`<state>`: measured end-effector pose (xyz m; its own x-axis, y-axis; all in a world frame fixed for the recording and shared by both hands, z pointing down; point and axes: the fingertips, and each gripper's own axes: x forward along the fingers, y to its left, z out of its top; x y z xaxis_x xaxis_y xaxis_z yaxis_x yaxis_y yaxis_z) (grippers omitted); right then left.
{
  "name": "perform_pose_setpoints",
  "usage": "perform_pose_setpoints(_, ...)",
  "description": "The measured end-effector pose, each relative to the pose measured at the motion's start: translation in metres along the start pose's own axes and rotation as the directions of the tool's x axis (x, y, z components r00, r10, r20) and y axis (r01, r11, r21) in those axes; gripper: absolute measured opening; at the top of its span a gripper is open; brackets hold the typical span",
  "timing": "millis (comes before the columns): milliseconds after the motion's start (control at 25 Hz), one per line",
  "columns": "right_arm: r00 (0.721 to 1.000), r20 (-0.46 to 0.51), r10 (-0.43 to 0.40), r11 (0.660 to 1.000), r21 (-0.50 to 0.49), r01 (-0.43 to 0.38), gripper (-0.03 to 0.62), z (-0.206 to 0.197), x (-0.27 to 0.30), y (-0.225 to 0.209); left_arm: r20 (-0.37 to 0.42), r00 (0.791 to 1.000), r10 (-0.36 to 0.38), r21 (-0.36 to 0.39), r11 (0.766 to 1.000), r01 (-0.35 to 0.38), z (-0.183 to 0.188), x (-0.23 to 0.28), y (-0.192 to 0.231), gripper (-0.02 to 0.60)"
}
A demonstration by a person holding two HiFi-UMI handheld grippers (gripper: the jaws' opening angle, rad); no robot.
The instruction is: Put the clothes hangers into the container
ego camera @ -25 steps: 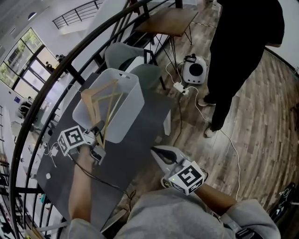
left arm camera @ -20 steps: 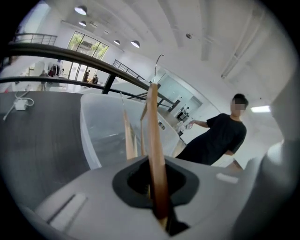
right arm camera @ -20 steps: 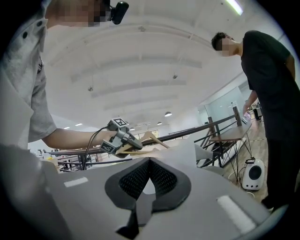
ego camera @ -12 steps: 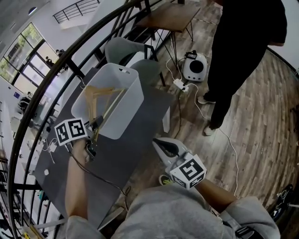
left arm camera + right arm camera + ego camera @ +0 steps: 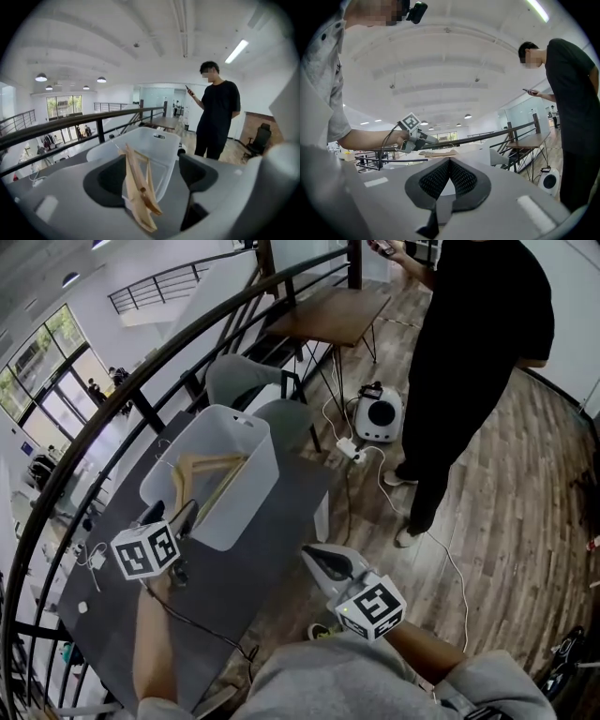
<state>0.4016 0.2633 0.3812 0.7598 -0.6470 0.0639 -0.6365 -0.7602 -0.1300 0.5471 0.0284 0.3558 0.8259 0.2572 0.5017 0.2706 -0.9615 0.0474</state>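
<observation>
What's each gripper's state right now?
Left gripper: open, jaws have just been opening; pale wooden clothes hangers stand between them, ungripped.
Right gripper: shut, holding nothing.

Container (image 5: 251,486): a white plastic tub with rounded corners, an open top and walls that taper towards the base. It stands upright with a dark grey table (image 5: 281,549) beneath it, and a handle slot is cut just under the rim of its far wall. Clothes hangers (image 5: 208,471): several pale wooden hangers bunched together inside the container. They lean steeply, their lower parts down against its inner wall. Their upper ends rise above the rim on the container's near-left side and overhang it slightly. A thin wire hook projects from the bunch above that rim.
</observation>
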Motion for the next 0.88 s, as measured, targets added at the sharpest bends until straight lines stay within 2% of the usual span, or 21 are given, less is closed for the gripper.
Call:
perform_pose_setpoints(80, 1.000, 0.011, -0.018, 1.000, -0.025, 0.019, -0.003, 0.008, -0.006, -0.008, 0.136, 0.990, 0.034, 0.046, 0.998, -0.041, 0.024, -0.025, -0.006, 0.345)
perform_pose_setpoints(120, 0.999, 0.017, -0.031, 0.999, -0.033, 0.031, -0.003, 0.013, -0.009, -0.014, 0.218, 0.974, 0.058, 0.074, 0.994, -0.075, 0.036, -0.040, -0.011, 0.303)
perform_pose_setpoints(200, 0.998, 0.026, -0.058, 0.998, -0.036, 0.059, -0.003, 0.019, -0.014, -0.027, 0.382, 0.917, 0.115, 0.125, 0.977, -0.174, 0.051, -0.072, -0.021, 0.141)
perform_pose_setpoints(280, 0.996, 0.021, -0.086, 0.996, -0.027, 0.087, -0.003, 0.021, -0.021, -0.042, 0.493, 0.856, 0.155, 0.158, 0.952, -0.263, 0.048, -0.098, -0.037, 0.012)
perform_pose_setpoints(320, 0.995, 0.015, -0.101, 0.995, -0.022, 0.101, -0.003, 0.021, -0.024, -0.048, 0.515, 0.841, 0.164, 0.159, 0.946, -0.282, 0.039, -0.107, -0.046, 0.012)
perform_pose_setpoints(360, 0.993, 0.008, -0.117, 0.993, -0.020, 0.117, -0.003, 0.020, -0.027, -0.055, 0.517, 0.839, 0.170, 0.144, 0.949, -0.281, 0.025, -0.113, -0.056, 0.012)
perform_pose_setpoints(400, 0.991, 0.001, -0.136, 0.990, -0.021, 0.136, -0.003, 0.019, -0.030, -0.061, 0.505, 0.846, 0.174, 0.109, 0.959, -0.262, 0.007, -0.118, -0.066, 0.012)
perform_pose_setpoints(480, 0.984, -0.014, -0.177, 0.984, -0.032, 0.176, -0.003, 0.016, -0.036, -0.072, 0.465, 0.868, 0.173, 0.012, 0.979, -0.202, -0.033, -0.122, -0.085, 0.012)
perform_pose_setpoints(560, 0.978, -0.026, -0.207, 0.978, -0.036, 0.206, -0.003, 0.013, -0.042, -0.080, 0.403, 0.900, 0.165, -0.039, 0.986, -0.163, -0.070, -0.118, -0.101, 0.012)
perform_pose_setpoints(640, 0.973, -0.037, -0.229, 0.973, -0.036, 0.228, -0.003, 0.009, -0.047, -0.083, 0.339, 0.930, 0.144, -0.011, 0.989, -0.149, -0.095, -0.111, -0.113, 0.012)
perform_pose_setpoints(680, 0.971, -0.043, -0.236, 0.971, -0.038, 0.235, -0.003, 0.007, -0.048, -0.084, 0.323, 0.936, 0.139, 0.009, 0.989, -0.150, -0.102, -0.109, -0.115, 0.012)
perform_pose_setpoints(760, 0.969, -0.051, -0.241, 0.970, -0.040, 0.239, -0.003, 0.003, -0.047, -0.083, 0.317, 0.938, 0.142, 0.019, 0.988, -0.156, -0.108, -0.111, -0.114, 0.012)
perform_pose_setpoints(880, 0.970, -0.059, -0.234, 0.972, -0.042, 0.232, -0.003, 0.000, -0.042, -0.079, 0.314, 0.937, 0.151, -0.012, 0.988, -0.156, -0.108, -0.112, -0.104, 0.012)
